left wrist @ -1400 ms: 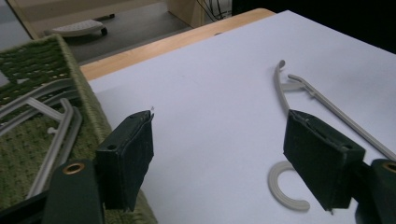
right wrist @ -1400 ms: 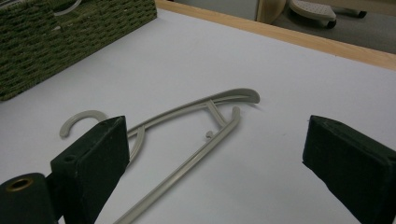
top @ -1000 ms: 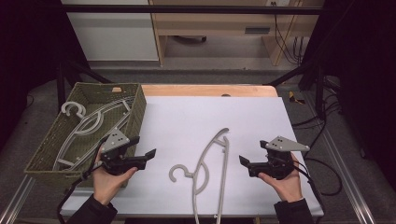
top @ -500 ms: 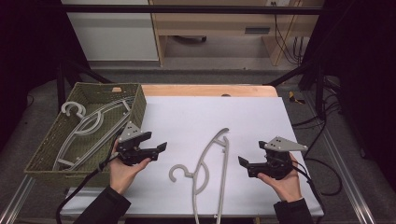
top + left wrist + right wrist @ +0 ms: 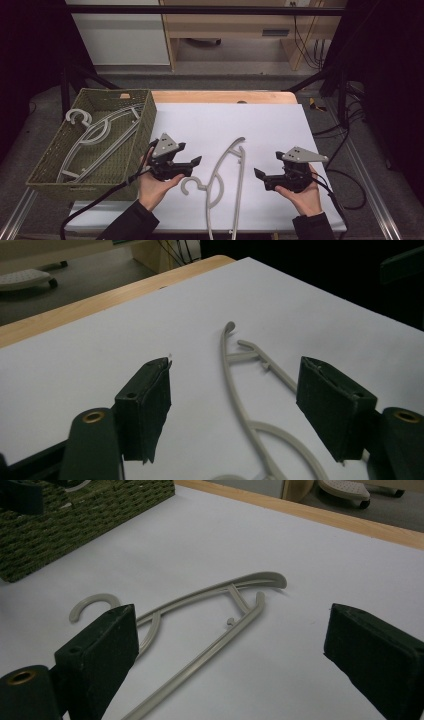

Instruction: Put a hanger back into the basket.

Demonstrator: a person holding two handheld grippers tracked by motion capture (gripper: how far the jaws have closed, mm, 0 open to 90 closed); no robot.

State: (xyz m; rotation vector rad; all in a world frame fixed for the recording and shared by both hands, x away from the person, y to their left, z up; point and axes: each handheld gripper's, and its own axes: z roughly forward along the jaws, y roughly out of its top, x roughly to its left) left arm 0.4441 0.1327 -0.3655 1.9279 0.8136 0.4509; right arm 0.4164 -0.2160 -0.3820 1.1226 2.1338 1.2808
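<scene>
A grey plastic hanger (image 5: 239, 170) lies flat on the white table sheet (image 5: 225, 120), its hook (image 5: 192, 185) pointing left. My left gripper (image 5: 198, 161) hovers just above and left of the hook, jaws apart. They have just been closing a little with nothing between them. In the left gripper view the hanger (image 5: 235, 390) lies on the sheet beyond the left gripper (image 5: 235, 365). My right gripper (image 5: 260, 176) is held open to the right of the hanger and points left at it. In the right gripper view the hanger (image 5: 205, 649) lies ahead of the right gripper (image 5: 231, 612), untouched.
A green woven basket (image 5: 146, 125) stands at the table's left with several grey hangers (image 5: 95, 132) inside, also seen as the basket (image 5: 75, 520) in the right gripper view. A wooden table edge (image 5: 220, 96) runs along the back. Cables trail from both grippers.
My left hand has moved right, from beside the basket to the hanger's hook. The right hand and the hanger have stayed where they were.
</scene>
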